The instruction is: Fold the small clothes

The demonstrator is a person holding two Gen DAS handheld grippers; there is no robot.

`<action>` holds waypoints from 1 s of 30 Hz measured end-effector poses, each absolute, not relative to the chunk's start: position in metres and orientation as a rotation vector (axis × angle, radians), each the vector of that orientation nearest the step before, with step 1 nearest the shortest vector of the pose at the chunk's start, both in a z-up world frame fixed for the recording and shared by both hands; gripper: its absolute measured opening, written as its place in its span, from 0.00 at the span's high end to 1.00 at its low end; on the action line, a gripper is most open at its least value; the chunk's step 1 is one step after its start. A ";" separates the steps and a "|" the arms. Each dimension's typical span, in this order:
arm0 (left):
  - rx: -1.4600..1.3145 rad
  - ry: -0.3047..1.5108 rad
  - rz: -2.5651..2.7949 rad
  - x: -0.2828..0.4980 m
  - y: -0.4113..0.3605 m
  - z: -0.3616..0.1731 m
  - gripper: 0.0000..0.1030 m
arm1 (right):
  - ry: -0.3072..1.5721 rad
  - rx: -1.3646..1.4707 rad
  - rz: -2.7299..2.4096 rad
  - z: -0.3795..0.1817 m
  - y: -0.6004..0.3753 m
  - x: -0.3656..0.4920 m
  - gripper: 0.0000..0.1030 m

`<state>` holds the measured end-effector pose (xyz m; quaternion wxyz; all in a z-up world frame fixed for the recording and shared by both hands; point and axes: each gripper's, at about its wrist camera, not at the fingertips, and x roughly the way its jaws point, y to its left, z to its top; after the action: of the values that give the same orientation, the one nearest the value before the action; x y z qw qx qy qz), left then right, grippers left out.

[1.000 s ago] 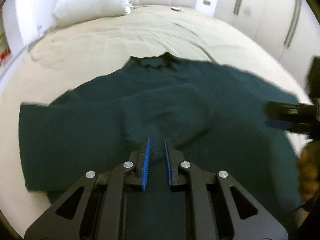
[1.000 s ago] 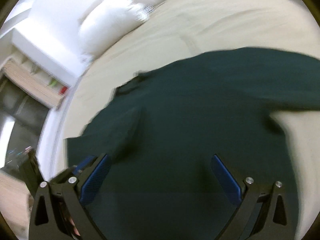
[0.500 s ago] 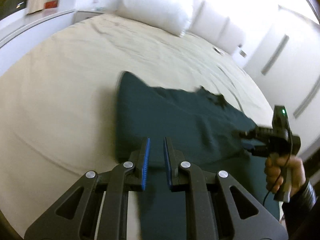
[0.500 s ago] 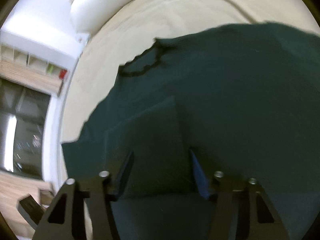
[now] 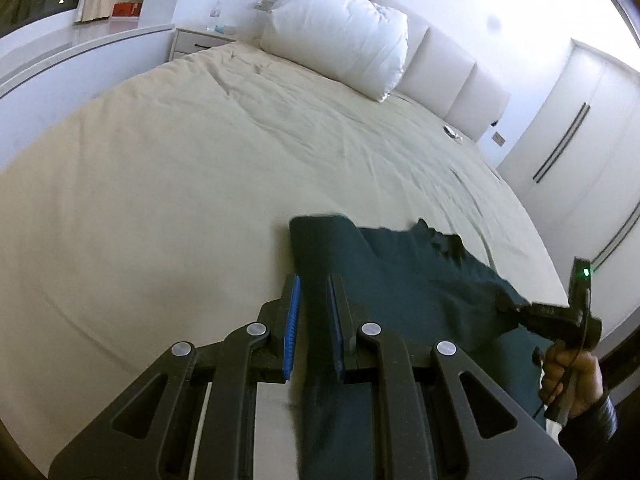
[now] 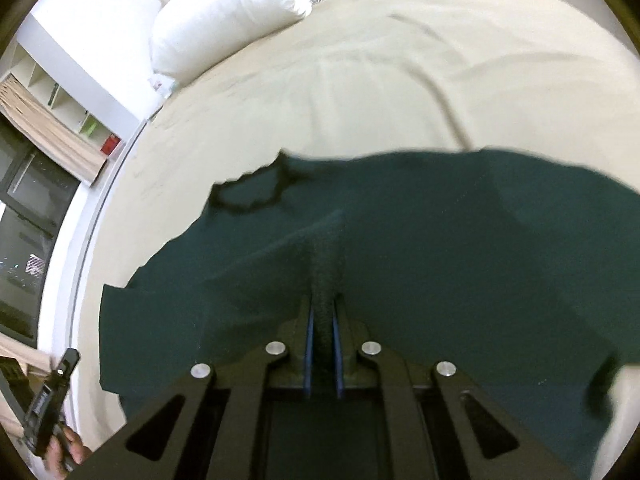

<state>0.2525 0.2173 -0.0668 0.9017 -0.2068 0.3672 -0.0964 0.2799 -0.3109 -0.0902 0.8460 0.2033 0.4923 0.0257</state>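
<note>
A dark green shirt lies on the beige bed sheet, its neck opening toward the pillow. My right gripper is shut on a pinched ridge of the shirt's cloth near its middle. In the left wrist view the shirt runs from between my fingers off to the right. My left gripper is nearly shut, with the shirt's left edge between its blue pads. The right gripper's body and the hand holding it show at the right edge.
A white pillow leans on the padded headboard. A nightstand stands at the bed's far left corner. White wardrobe doors are at the right. A small object lies on the sheet near the headboard.
My right gripper has closed from wide open onto a fold of the shirt. My left gripper has swung left to the shirt's left edge, staying nearly shut.
</note>
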 end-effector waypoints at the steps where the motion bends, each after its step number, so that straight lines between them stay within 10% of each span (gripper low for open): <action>1: -0.431 0.762 -0.201 0.257 0.217 -0.066 0.87 | 1.040 0.420 0.037 -0.092 -0.316 0.280 0.92; 30: -0.138 0.955 -0.198 0.368 0.143 -0.118 0.87 | 1.072 0.596 -0.005 -0.100 -0.351 0.249 0.92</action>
<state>0.3680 0.1434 -0.1175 0.8811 -0.0662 0.4585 -0.0949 0.2493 -0.3512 -0.1002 0.8178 0.2797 0.5030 -0.0025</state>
